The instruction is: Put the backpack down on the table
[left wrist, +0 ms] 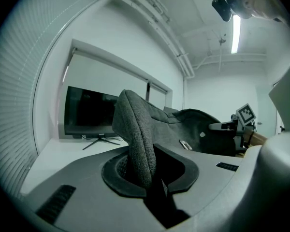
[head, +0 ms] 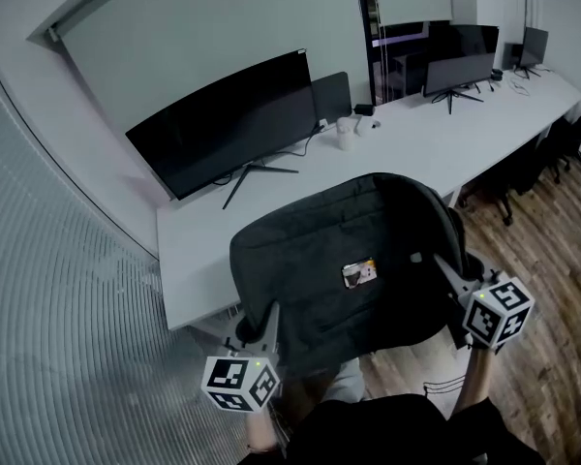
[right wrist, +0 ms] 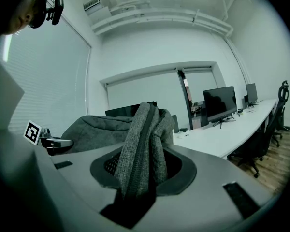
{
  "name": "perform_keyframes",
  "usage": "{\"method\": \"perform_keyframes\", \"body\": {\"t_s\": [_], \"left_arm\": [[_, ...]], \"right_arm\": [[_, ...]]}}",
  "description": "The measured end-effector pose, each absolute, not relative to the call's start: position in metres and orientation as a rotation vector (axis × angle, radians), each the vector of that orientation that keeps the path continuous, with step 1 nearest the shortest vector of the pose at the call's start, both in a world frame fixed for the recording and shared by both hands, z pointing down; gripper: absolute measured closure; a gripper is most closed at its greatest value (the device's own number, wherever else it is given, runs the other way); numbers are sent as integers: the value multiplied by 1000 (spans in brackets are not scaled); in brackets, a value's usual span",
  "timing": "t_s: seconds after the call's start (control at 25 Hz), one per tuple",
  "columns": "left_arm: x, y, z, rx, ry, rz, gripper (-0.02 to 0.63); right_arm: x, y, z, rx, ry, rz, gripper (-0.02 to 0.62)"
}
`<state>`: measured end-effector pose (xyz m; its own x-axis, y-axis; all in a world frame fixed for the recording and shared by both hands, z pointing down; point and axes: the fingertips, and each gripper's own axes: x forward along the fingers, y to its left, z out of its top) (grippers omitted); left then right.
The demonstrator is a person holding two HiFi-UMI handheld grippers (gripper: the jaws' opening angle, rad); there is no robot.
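At the far left hang window blinds [head: 48, 289], and beside them a wide dark monitor [head: 228, 119] stands on the long white table [head: 416, 148]. The left hand-held gripper [head: 268, 320] is clamped on a fold of grey fabric at the backpack's left edge, with its jaws pressed on the cloth in the left gripper view [left wrist: 150, 172]. The dark grey backpack [head: 349, 255] hangs spread between the two tools over the table's near edge, a small label [head: 358, 274] facing up; whether it touches the table cannot be told. The right hand-held gripper [head: 445, 267] is closed on a bunched, zippered fold [right wrist: 141, 170]. Further right stand a second monitor [head: 460, 54] and office chairs [head: 528, 163] on a wooden floor [head: 552, 260].
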<state>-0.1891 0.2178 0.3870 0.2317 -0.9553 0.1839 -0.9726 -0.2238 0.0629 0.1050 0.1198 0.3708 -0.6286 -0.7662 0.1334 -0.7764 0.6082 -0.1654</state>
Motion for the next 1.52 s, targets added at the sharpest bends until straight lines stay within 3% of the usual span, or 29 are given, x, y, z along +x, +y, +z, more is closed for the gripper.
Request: {"method": "perform_keyframes", "body": {"t_s": [0.44, 1.52], "left_arm": [[-218, 123, 384, 2341, -1805, 183, 538], [-203, -16, 377, 2501, -1614, 194, 538]], "right_arm": [[79, 32, 370, 1358, -2759, 358, 477], [106, -54, 363, 1612, -2673, 362, 477]]}}
